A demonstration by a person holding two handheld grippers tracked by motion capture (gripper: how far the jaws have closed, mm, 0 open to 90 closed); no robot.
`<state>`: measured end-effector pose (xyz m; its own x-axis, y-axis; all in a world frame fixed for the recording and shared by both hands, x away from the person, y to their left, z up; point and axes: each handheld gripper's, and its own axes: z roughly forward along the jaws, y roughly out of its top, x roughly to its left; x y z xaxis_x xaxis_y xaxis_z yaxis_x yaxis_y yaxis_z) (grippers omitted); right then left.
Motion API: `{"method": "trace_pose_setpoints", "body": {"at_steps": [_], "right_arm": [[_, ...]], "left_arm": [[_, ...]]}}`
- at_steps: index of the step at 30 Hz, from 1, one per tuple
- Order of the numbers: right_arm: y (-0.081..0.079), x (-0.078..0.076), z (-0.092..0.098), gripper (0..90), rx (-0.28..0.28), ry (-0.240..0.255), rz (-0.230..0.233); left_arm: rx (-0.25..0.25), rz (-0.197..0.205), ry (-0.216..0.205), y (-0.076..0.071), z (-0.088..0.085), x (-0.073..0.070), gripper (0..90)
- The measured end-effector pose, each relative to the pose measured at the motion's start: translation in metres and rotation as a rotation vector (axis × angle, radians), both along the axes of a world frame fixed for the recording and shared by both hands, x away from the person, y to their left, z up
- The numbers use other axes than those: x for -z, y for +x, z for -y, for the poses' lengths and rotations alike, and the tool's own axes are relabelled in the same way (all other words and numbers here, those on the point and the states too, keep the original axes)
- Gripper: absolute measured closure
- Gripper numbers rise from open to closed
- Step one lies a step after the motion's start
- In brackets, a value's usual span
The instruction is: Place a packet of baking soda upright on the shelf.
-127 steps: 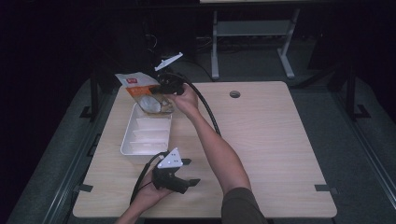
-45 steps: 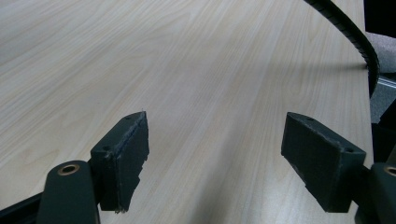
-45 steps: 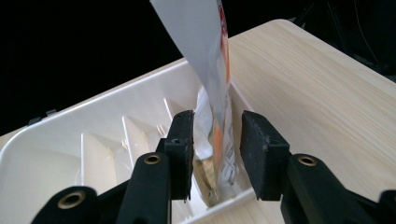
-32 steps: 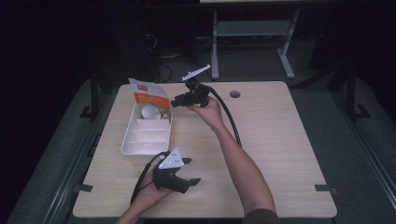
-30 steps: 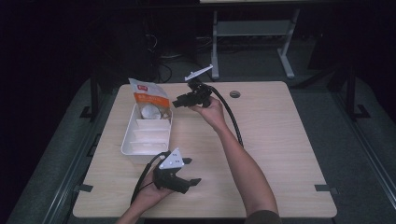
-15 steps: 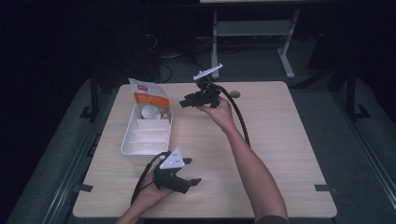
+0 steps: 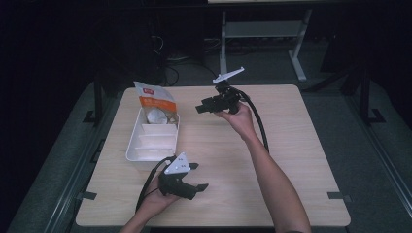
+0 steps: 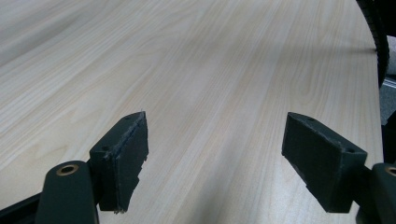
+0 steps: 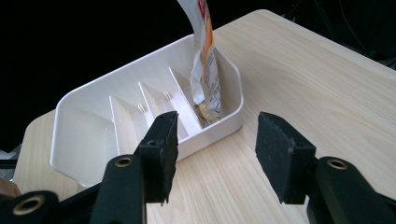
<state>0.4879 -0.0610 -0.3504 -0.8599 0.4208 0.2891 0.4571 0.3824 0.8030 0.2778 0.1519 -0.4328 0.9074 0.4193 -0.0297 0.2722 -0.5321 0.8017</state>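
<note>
Your right gripper [image 7: 200,108] hangs above the counter [image 7: 291,145] toward its far side, jaws apart with nothing between them, pointing left at the white divided tray [image 7: 145,153]. The orange-and-white pouch [image 7: 154,99] stands tilted in the tray's far compartment, against the end wall. The tray sits close to the counter's left edge. Your left gripper [image 7: 199,176] rests low near the front edge, jaws spread wide and empty. Bare wood lies between and to the right of both grippers.
</note>
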Motion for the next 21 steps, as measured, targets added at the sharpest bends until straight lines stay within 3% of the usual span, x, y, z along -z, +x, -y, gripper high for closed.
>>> {"method": "trace_pose_setpoints", "body": {"at_steps": [21], "right_arm": [[-0.027, -0.008, 0.040, 41.4, 0.007, -0.007, 0.002]], "left_arm": [[-0.005, -0.004, 0.009, 0.000, 0.000, 0.001, 22.1]]}}
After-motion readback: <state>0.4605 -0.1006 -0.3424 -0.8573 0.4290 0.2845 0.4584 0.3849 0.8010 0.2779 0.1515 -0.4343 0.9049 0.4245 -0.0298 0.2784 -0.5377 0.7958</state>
